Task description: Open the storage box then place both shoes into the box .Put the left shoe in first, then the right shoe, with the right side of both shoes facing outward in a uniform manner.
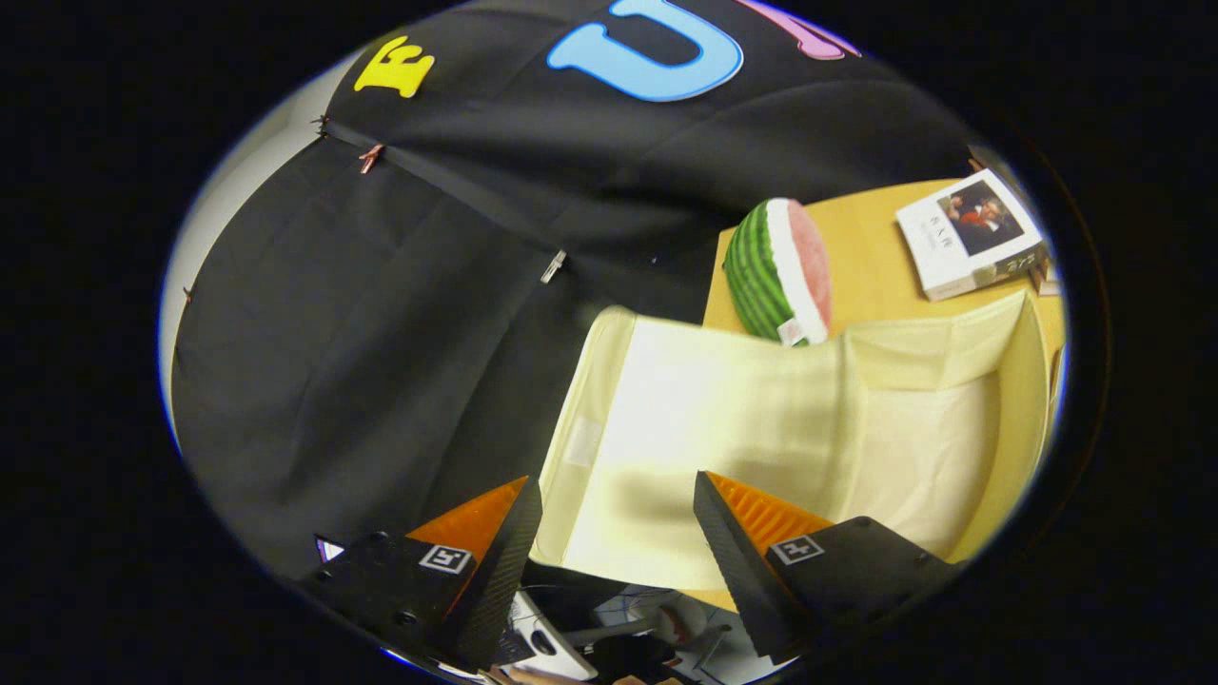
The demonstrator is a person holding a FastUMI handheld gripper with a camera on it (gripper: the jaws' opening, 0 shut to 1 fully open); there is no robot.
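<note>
The pale cream fabric storage box (913,447) lies open just beyond my fingers, on the wooden table. Its lid flap (666,419) is folded back toward me and spreads out between and ahead of the fingertips. The inside of the box that I can see holds nothing. My gripper (617,499) is open, with a wide gap between the fingers and nothing pressed between them; the flap's near edge lies in that gap.
A watermelon-slice plush (775,271) stands on the wooden table (871,238) just behind the box. A white book (971,233) lies farther back. The booth's black cloth wall rises to the left of the box. Below the fingers are cables and dark gear.
</note>
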